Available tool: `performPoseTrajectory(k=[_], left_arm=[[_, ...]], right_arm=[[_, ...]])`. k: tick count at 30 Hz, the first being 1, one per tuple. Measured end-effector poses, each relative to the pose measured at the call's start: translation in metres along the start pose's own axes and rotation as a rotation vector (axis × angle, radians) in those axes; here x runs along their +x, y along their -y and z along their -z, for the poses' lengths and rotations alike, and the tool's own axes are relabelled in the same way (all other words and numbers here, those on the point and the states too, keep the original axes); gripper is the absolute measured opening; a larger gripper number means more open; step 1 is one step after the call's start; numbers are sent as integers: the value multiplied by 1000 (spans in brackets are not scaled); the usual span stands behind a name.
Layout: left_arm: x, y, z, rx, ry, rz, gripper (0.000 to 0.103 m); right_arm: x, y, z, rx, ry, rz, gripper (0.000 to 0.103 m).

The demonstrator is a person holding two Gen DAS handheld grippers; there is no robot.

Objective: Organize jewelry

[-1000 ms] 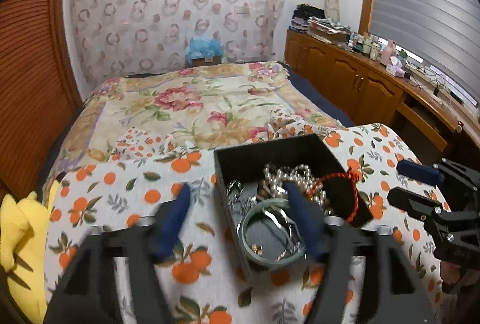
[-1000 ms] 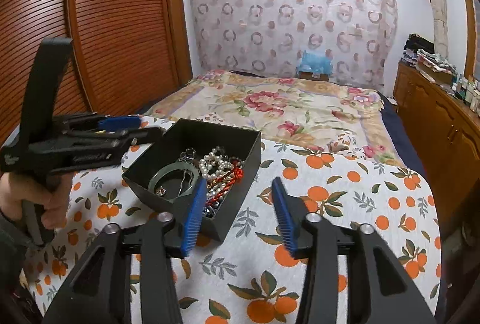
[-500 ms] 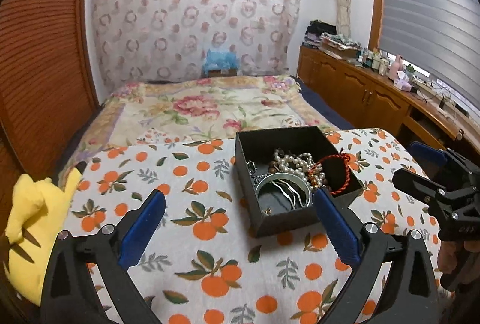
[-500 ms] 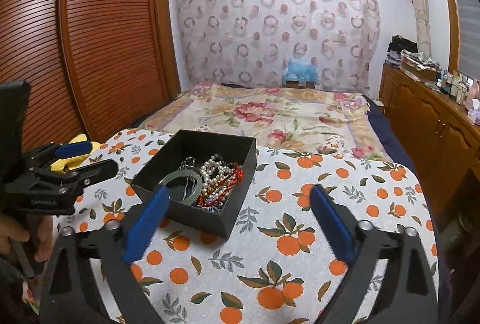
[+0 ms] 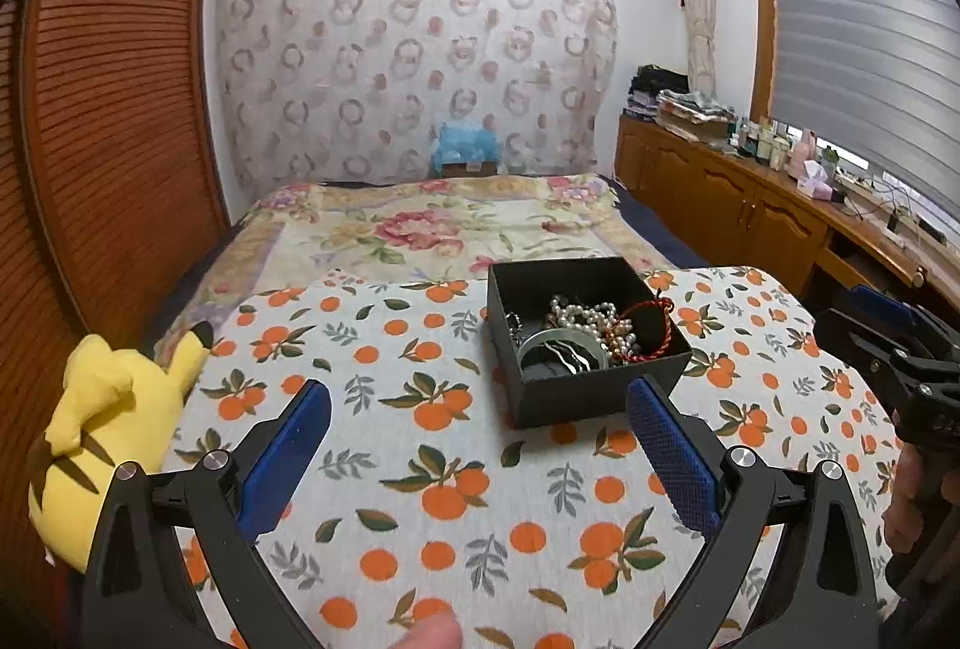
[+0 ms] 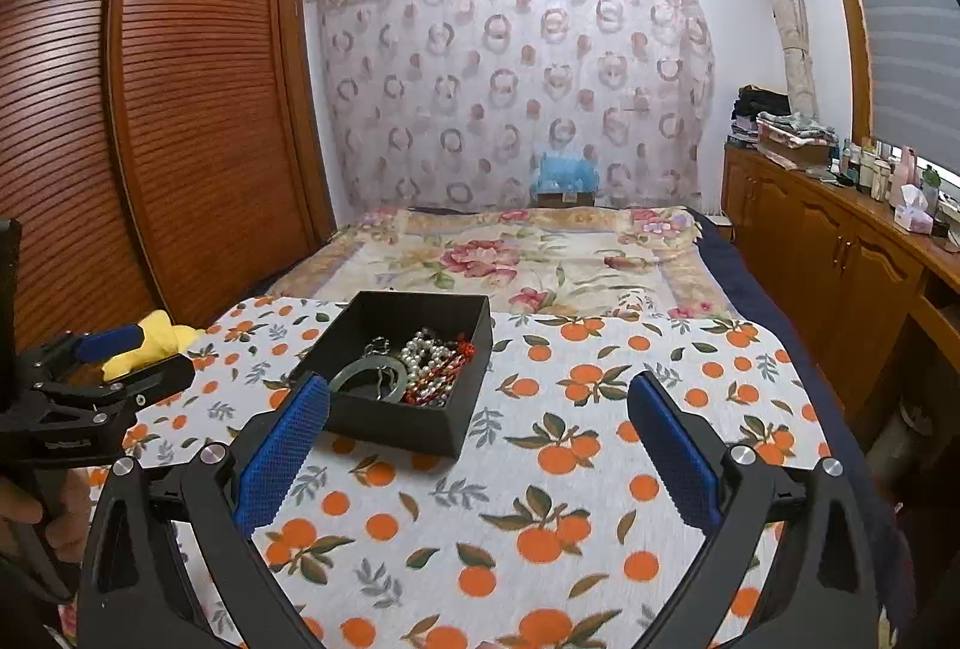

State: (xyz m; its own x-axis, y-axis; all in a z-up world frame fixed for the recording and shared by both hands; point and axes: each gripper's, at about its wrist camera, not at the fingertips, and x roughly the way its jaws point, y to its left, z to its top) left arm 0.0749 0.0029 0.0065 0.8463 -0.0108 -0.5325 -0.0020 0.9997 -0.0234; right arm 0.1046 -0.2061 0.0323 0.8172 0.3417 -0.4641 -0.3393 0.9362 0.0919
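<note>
The black box of jewelry sits on the orange-print cloth, ahead and to the right of my left gripper and ahead-left of my right gripper. Both stand wide open and empty, their jaws having just spread. Neither is clearly nearer.

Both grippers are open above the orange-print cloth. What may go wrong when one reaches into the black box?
1. The pearl strand, red cord and green bangle lie piled together in the black box; lifting one may drag another.
2. The box looks light; the left gripper or right gripper might push it.
</note>
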Motion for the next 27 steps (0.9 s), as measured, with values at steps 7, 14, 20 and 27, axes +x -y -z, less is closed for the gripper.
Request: performPoseTrajectory(k=[7, 14, 20, 27], left_arm=[[-10, -3, 7, -15, 11, -2, 95], [-13, -3, 5, -12, 19, -6, 95], [-14, -2, 6, -10, 21, -5, 95], [-14, -2, 5, -8, 22, -5, 95]], right_arm=[[-7, -4, 7, -2, 14, 2, 100], [-8, -7, 7, -1, 15, 2, 100], [-8, -8, 6, -3, 17, 7, 100], [-8, -8, 6, -2, 16, 9, 100]])
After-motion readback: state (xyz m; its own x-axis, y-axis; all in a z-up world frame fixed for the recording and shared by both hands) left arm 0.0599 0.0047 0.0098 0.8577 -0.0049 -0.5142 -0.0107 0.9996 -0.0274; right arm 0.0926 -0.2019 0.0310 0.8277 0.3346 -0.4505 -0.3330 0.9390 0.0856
